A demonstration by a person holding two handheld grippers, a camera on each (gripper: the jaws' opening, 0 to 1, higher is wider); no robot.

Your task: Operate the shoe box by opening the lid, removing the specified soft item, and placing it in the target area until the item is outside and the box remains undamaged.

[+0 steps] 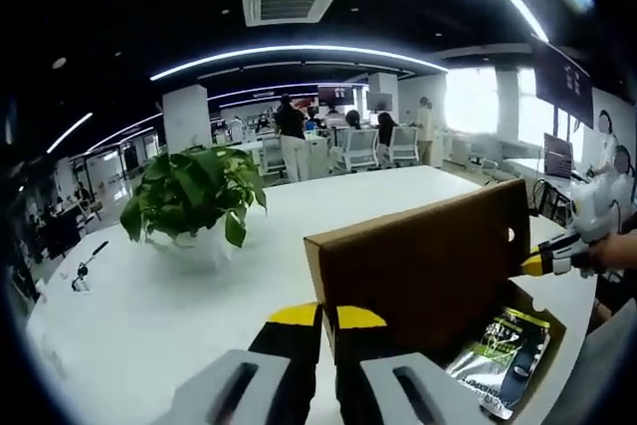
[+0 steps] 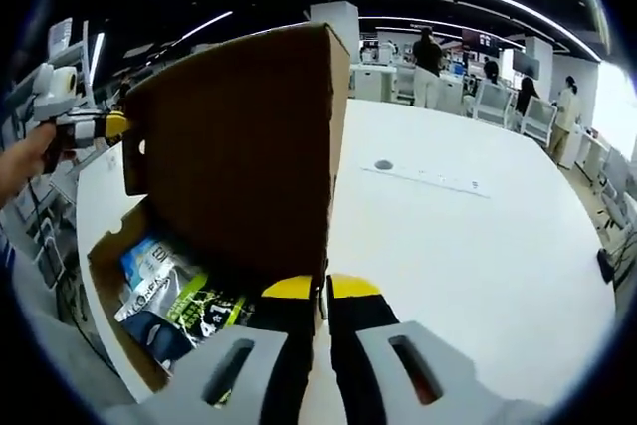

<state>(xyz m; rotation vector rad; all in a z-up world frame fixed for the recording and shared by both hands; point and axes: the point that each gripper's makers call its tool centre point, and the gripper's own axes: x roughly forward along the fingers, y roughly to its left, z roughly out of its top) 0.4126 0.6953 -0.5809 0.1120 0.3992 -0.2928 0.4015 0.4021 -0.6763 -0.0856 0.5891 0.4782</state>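
The brown shoe box (image 2: 111,291) lies open on the white table (image 2: 468,266), its lid (image 2: 239,146) raised upright. My right gripper (image 2: 322,289) is shut on the lid's near side edge, yellow tips either side of the cardboard. My left gripper (image 1: 327,318) is shut on the lid (image 1: 423,266) at its opposite end. Each gripper shows in the other's view: the right gripper (image 1: 542,264) at the lid's far edge, the left gripper (image 2: 107,126) likewise. Inside lie soft packets: a black-and-green packet (image 2: 204,314) (image 1: 498,353) and a blue one (image 2: 149,264).
A potted green plant (image 1: 194,196) stands on the table (image 1: 149,316) left of the box, with a small dark item (image 1: 85,271) beyond it. A small round mark (image 2: 383,164) lies on the tabletop. People and office chairs (image 1: 360,146) stand far behind.
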